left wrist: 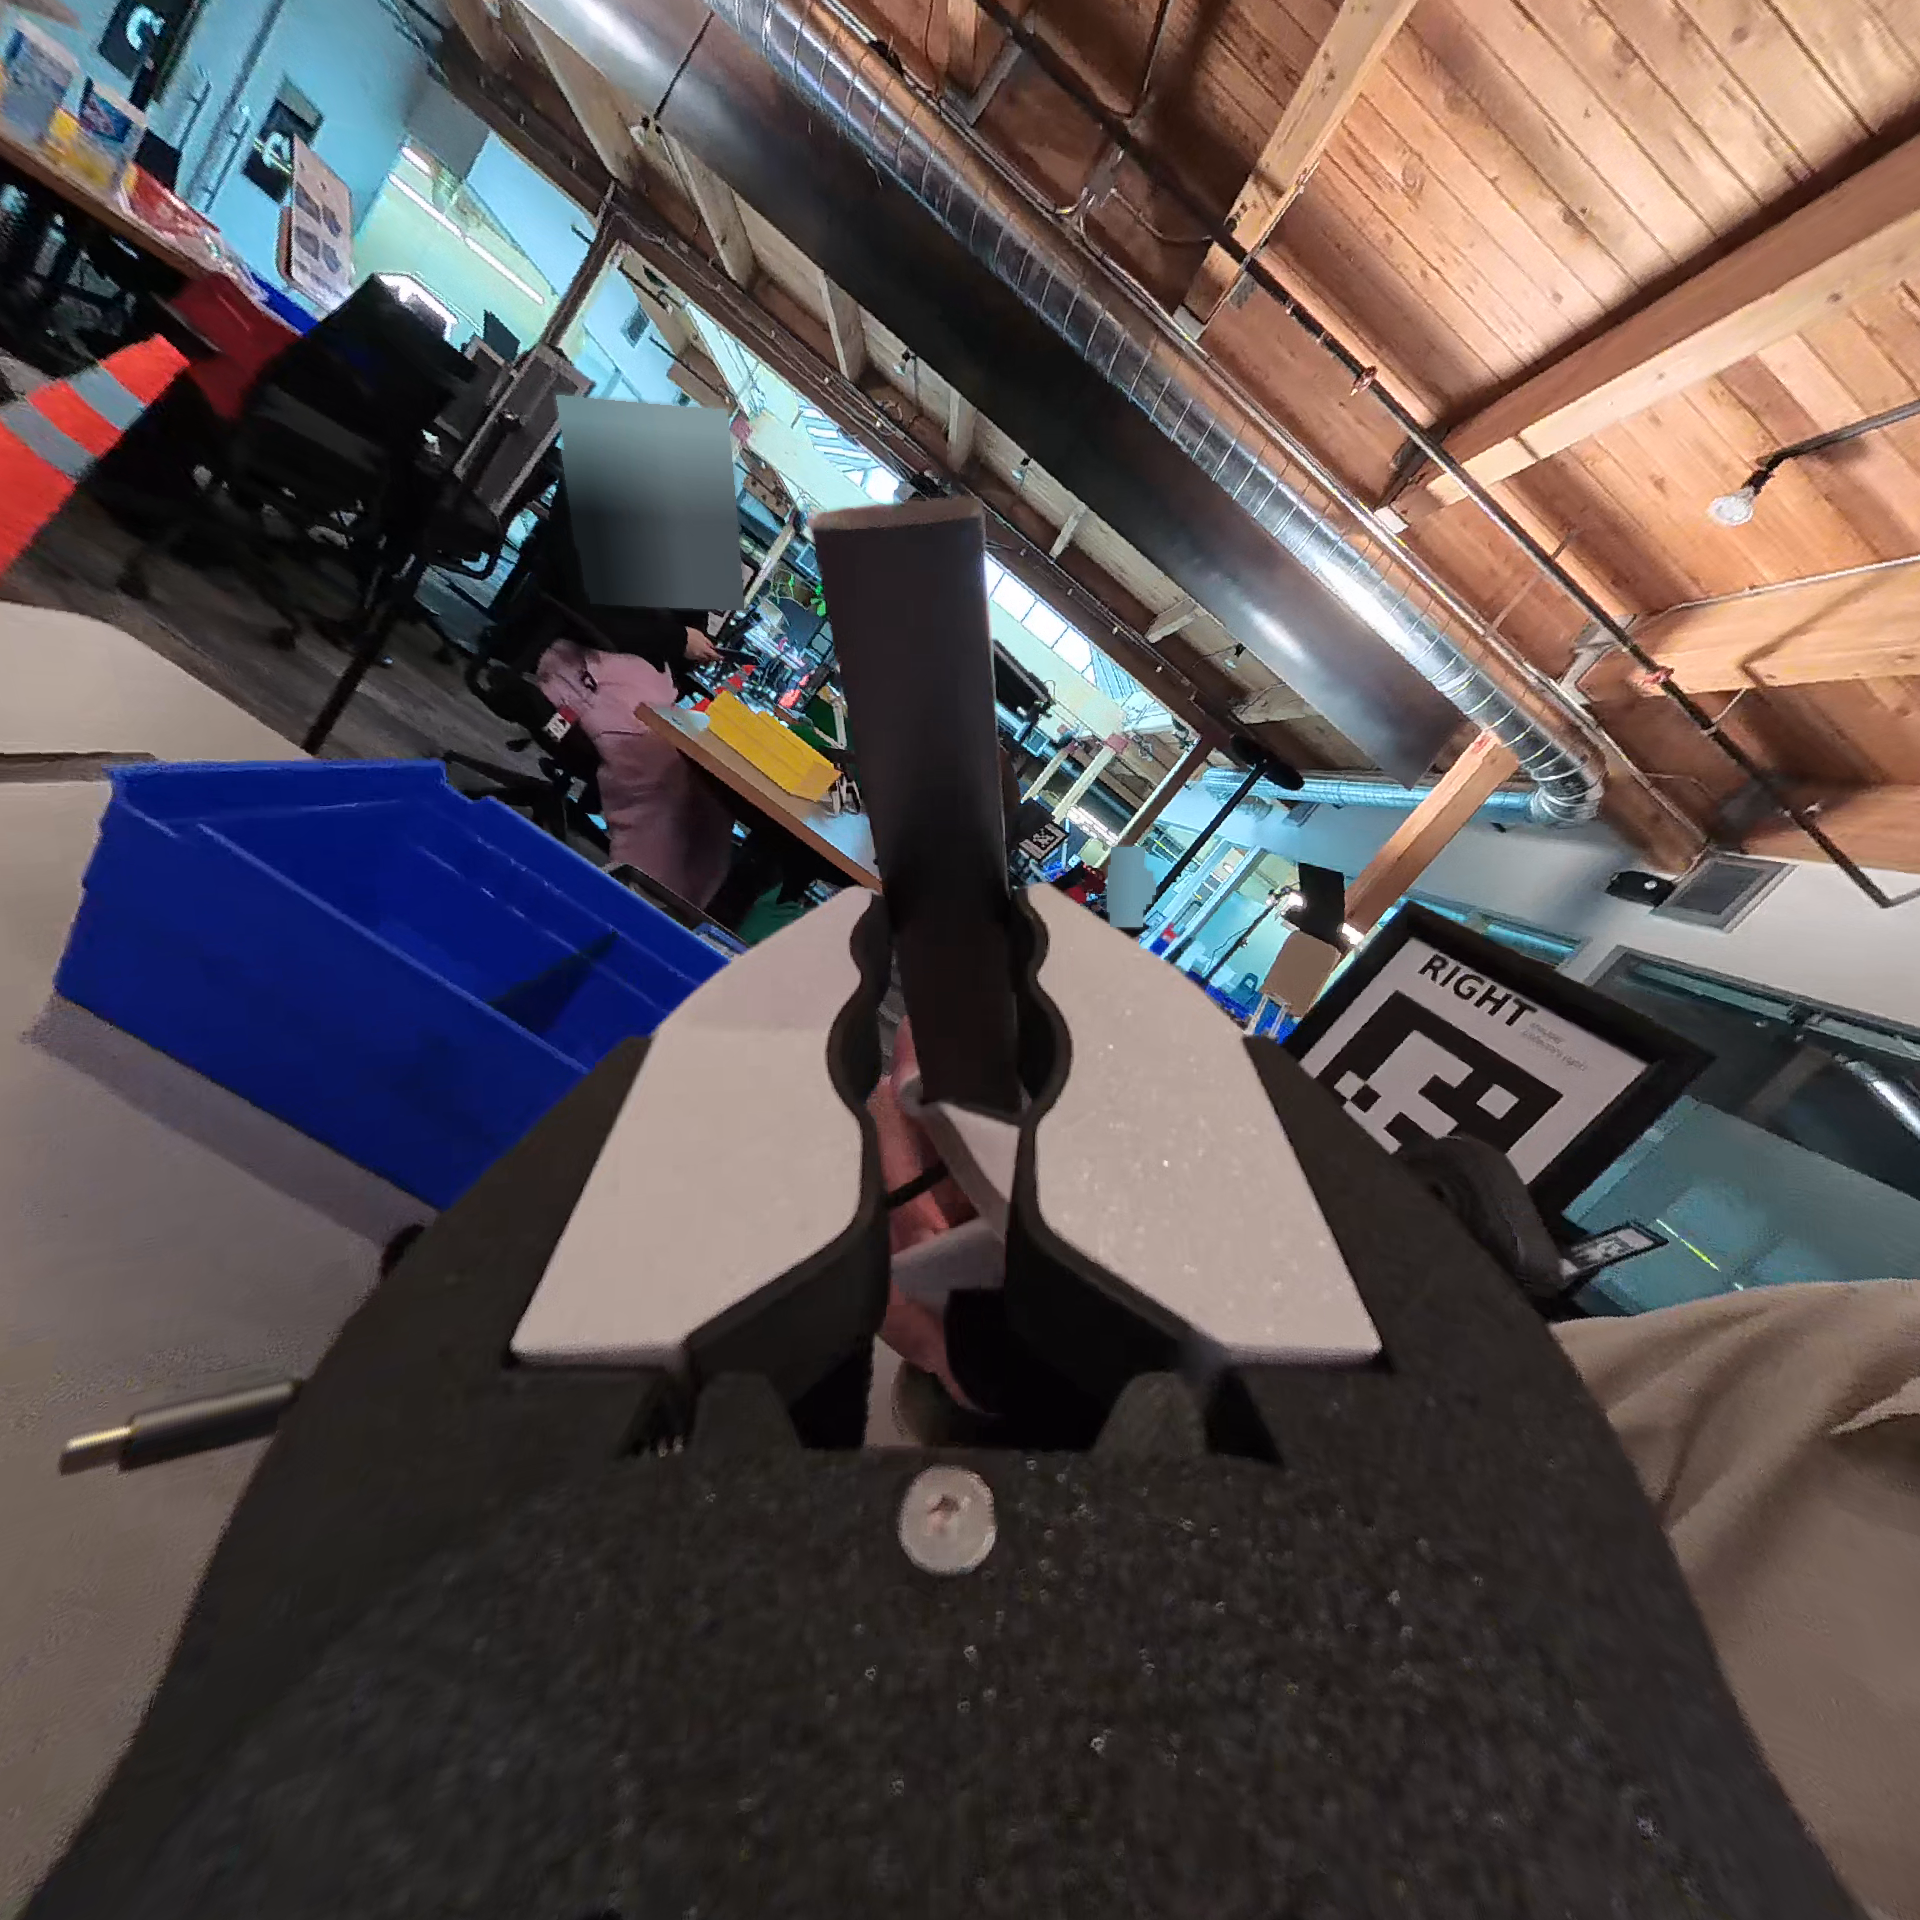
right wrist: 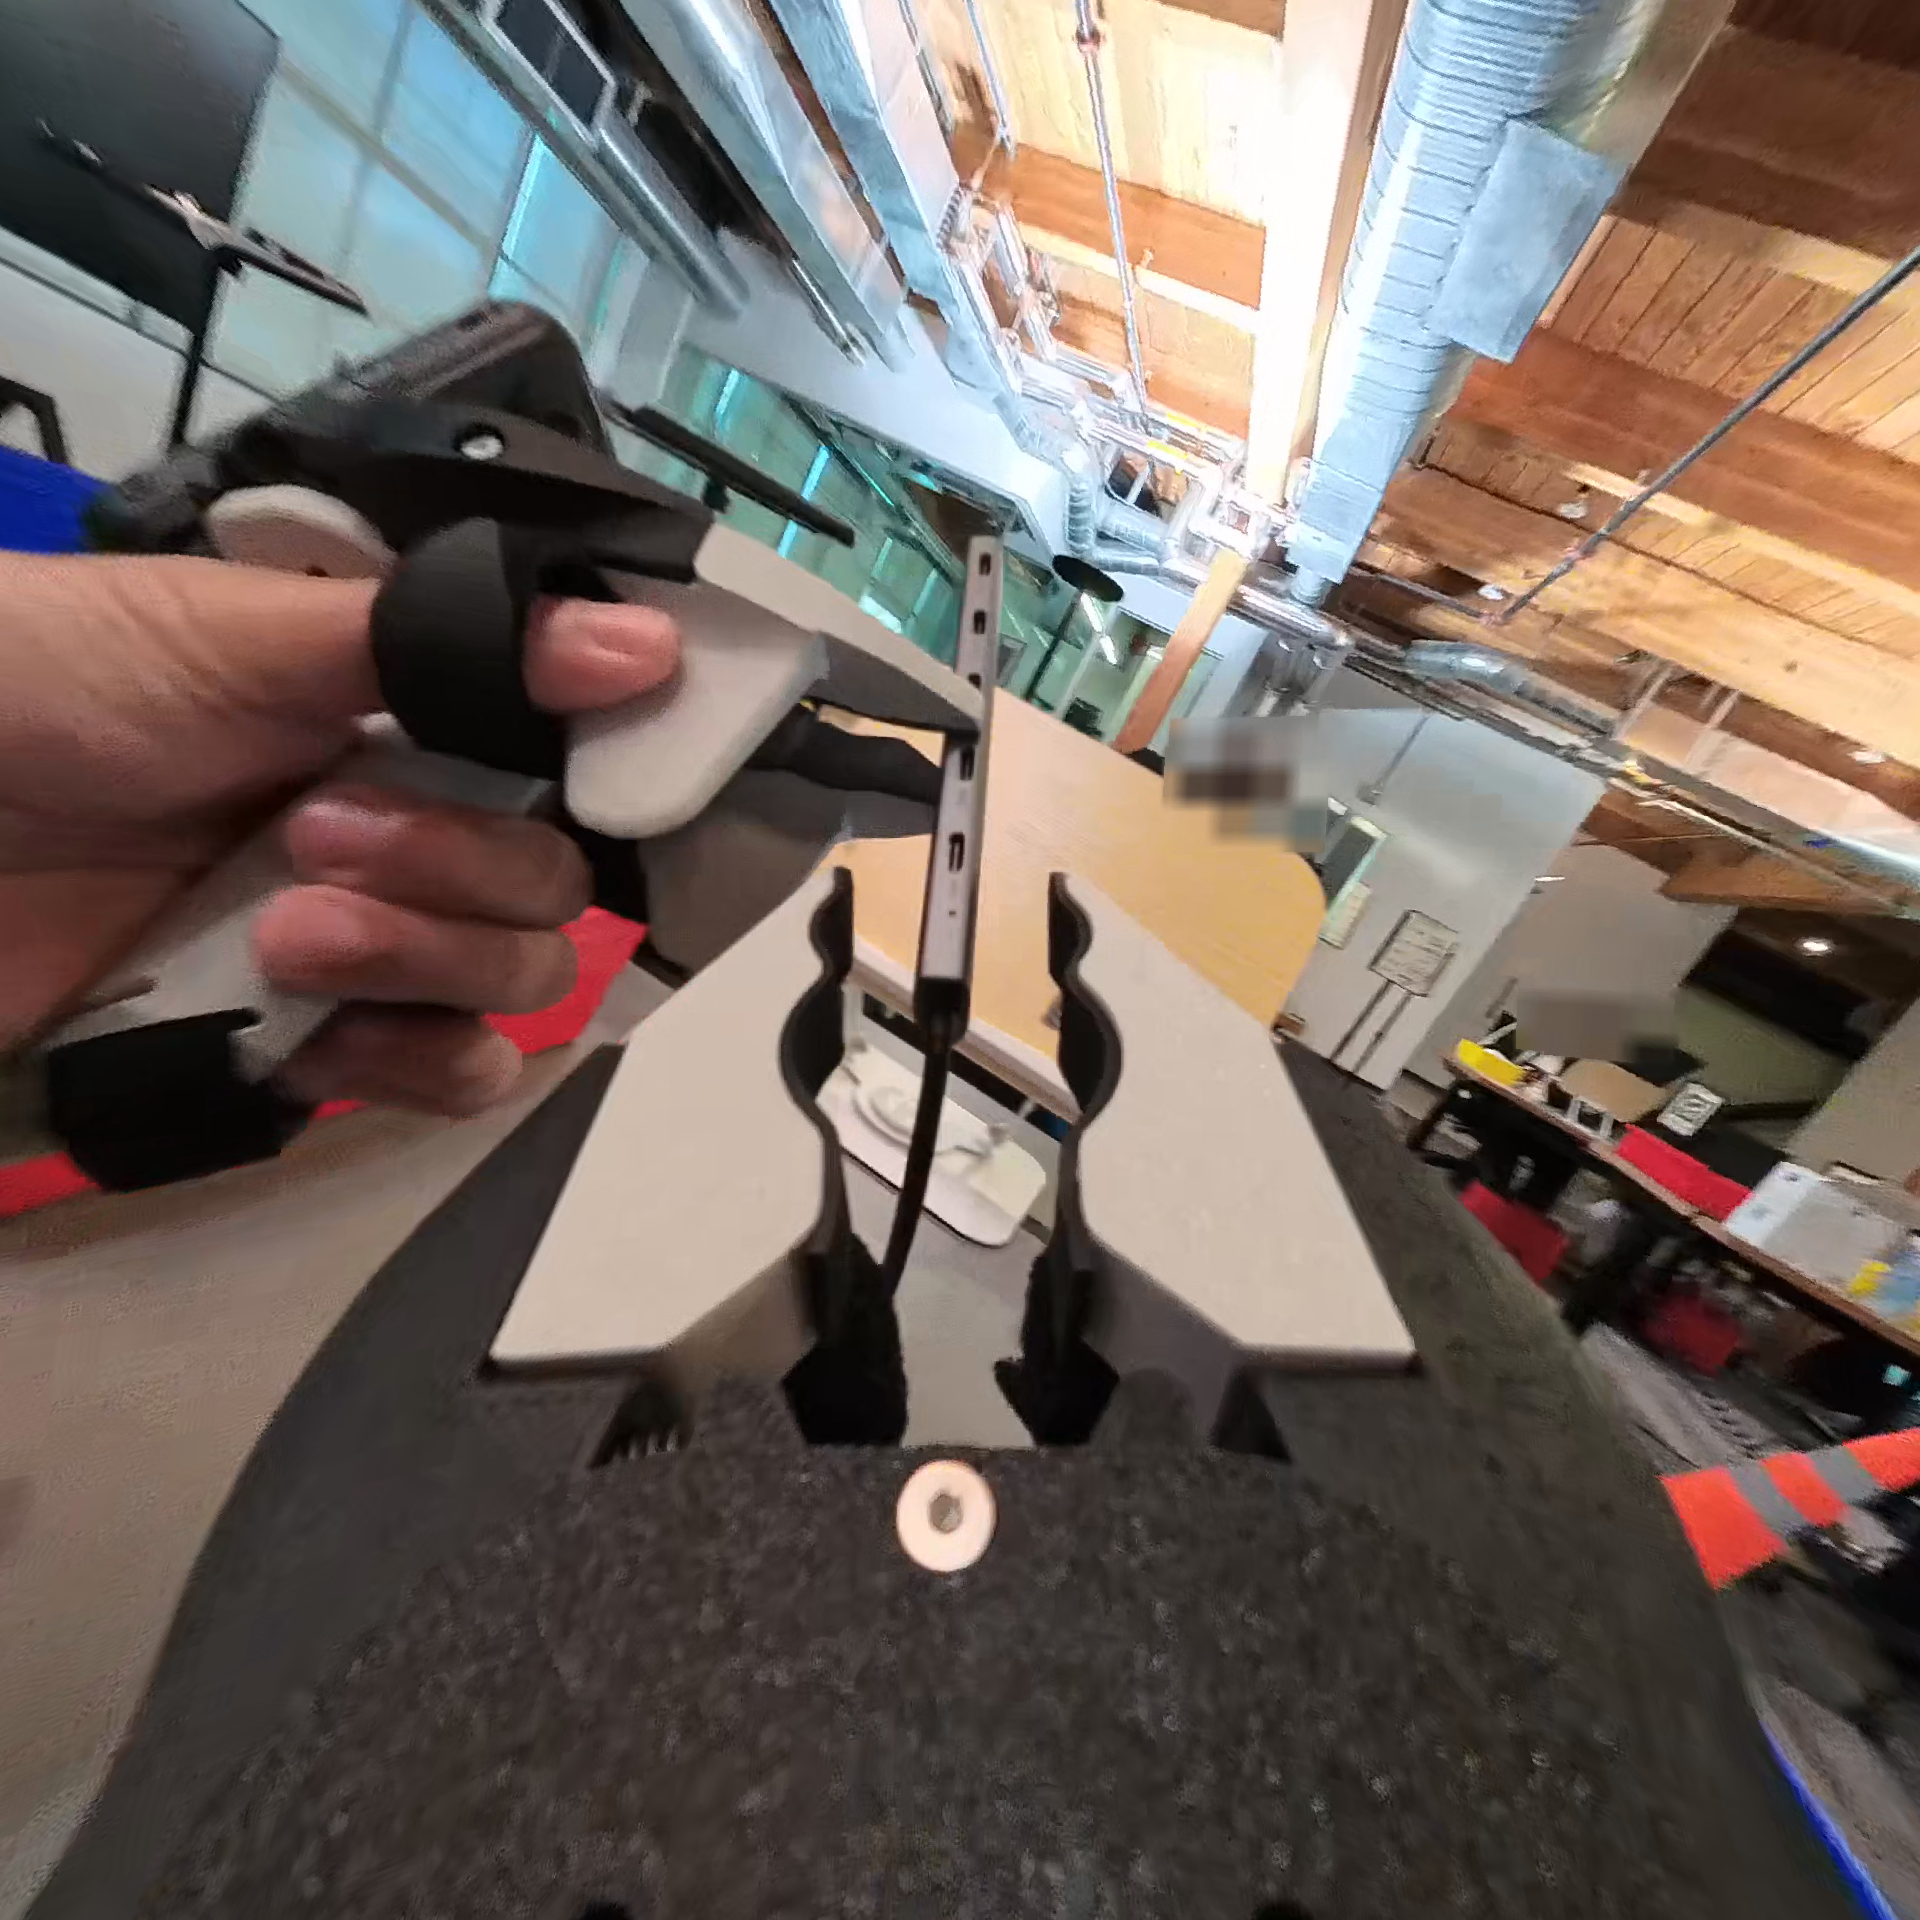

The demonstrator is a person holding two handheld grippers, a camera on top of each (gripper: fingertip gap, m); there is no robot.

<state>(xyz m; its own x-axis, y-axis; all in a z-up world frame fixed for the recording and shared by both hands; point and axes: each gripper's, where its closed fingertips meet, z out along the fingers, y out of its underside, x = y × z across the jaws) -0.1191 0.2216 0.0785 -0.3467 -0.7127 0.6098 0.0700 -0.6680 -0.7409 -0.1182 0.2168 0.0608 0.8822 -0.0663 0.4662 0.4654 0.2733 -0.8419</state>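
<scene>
My left gripper (left wrist: 951, 904) is shut on a flat dark grey hub (left wrist: 914, 727) that stands upright out of the jaws. The hub's cable ends in a metal plug (left wrist: 177, 1429) that shows at the left. In the right wrist view the hub (right wrist: 961, 779) is edge-on, with a row of ports, pinched by the left gripper (right wrist: 961, 727) in a hand (right wrist: 208, 748). My right gripper (right wrist: 948, 883) is open; the hub's lower end and its black cable (right wrist: 920, 1132) hang between the fingers. I cannot tell if they touch.
A blue bin (left wrist: 343, 956) stands on the beige table (left wrist: 156, 1247) at the left. The right gripper's marker plate (left wrist: 1455, 1070) and a beige sleeve (left wrist: 1766, 1507) are at the right. A person (left wrist: 644, 727) works at a far table. A wooden table (right wrist: 1143, 852) lies ahead. The grippers are tip to tip, or close to it.
</scene>
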